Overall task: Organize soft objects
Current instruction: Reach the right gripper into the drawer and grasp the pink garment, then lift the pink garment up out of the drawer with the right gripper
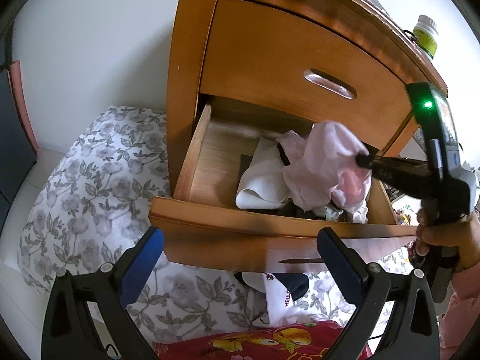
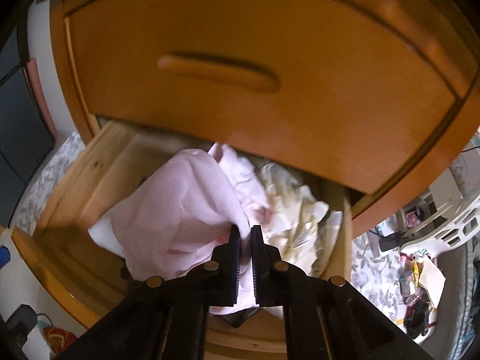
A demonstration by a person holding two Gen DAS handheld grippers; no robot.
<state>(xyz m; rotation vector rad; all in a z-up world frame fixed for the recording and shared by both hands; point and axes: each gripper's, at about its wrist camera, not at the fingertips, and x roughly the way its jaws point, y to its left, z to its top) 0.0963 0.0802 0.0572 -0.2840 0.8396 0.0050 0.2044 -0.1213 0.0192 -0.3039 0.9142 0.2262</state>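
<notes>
Bedroom corner, white wall, orange wooden nightstand [image 1: 270, 60] beside bed with grey floral sheet [image 1: 90, 180]. Lower wooden drawer [image 1: 228, 225] pulled open, upper one closed. Inside: thin pale pink garment [image 2: 180, 210], white folded cloth [image 1: 264, 180], cream crumpled cloth [image 2: 294, 207]. Right gripper [image 2: 246, 234] pressed together, pinching pink garment over drawer. Left gripper [image 1: 240, 258] spread, empty, before drawer front. White printed sock [image 1: 282, 297] on bed, not yet stored. Task seems partly done.

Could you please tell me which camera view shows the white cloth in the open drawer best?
The left wrist view: the white cloth lies sharp and mostly uncovered beside the pink garment. The right wrist view shows only a blurred white edge under the pink garment.
</notes>
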